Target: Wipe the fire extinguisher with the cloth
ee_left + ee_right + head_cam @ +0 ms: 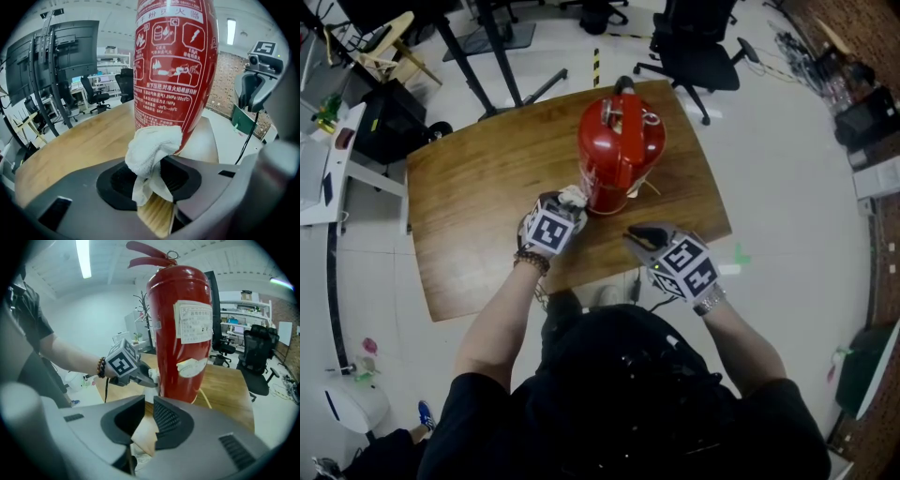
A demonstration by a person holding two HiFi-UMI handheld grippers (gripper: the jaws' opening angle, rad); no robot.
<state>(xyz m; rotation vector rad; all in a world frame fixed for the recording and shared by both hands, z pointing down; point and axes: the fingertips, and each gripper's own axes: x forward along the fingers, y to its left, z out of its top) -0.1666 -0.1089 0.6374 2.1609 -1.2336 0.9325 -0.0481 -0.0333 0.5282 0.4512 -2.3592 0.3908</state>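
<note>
Closest to the head camera, the person's dark shirt (628,403) is filling the bottom of the view, with both forearms reaching out over the wooden bench (478,216). The left hand-held gripper (572,199) is pinching a white cloth (152,152) between its jaws; the bunched end is sticking out past the jaw tips and is pressing against the lower part of the red fire extinguisher (619,150), on the side that carries the printed instruction panel.

The fire extinguisher is standing upright on the bench, toward the far edge (its red handle and ring pin are showing at the top in the right gripper view). A white label is facing the right hand-held gripper (637,236), which is hovering just beside the cylinder's base without touching it. Its jaws are standing slightly apart with nothing between them, only bare bench wood showing through the gap. A black office chair (698,42) is sitting on the floor beyond the bench.
</note>
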